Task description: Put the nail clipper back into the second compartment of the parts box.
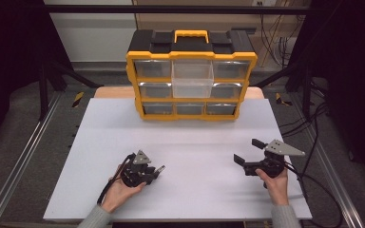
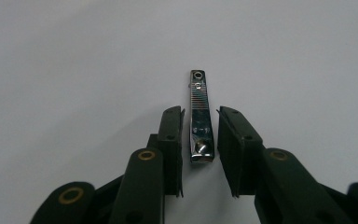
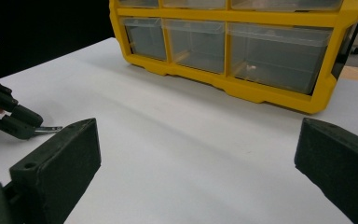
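Left gripper (image 2: 200, 140) jaws narrowed around the nail clipper (image 2: 200, 116) lying between them on the table (image 1: 190, 142), pads not visibly pressing; grasp and lift pending; right gripper (image 1: 248, 153) idle, jaws wide.

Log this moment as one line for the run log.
left tool: jaws astride nail clipper, small gaps either side | right tool: open, nothing between jaws | drawer organizer: one middle drawer out
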The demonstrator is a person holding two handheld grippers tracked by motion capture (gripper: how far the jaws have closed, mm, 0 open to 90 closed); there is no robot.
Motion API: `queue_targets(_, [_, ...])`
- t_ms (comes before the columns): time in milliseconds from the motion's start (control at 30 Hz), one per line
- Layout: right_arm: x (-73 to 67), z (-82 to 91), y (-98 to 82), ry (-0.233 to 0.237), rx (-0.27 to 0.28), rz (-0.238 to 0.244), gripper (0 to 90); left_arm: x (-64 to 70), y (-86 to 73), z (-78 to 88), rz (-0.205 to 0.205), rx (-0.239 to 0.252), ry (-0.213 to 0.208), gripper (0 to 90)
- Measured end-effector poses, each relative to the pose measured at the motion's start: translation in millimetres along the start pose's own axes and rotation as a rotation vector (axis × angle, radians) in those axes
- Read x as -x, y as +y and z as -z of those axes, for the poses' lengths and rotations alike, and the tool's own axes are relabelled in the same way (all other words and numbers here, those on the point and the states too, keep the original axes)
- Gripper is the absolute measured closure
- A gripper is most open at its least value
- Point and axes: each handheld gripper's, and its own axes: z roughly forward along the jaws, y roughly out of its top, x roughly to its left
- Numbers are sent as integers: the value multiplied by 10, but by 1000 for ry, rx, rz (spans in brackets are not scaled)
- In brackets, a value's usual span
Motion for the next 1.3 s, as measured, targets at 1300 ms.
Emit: queue_targets(1300, [2, -9, -2, 9, -5, -1, 11, -12, 37, 54, 16, -1, -7, 788])
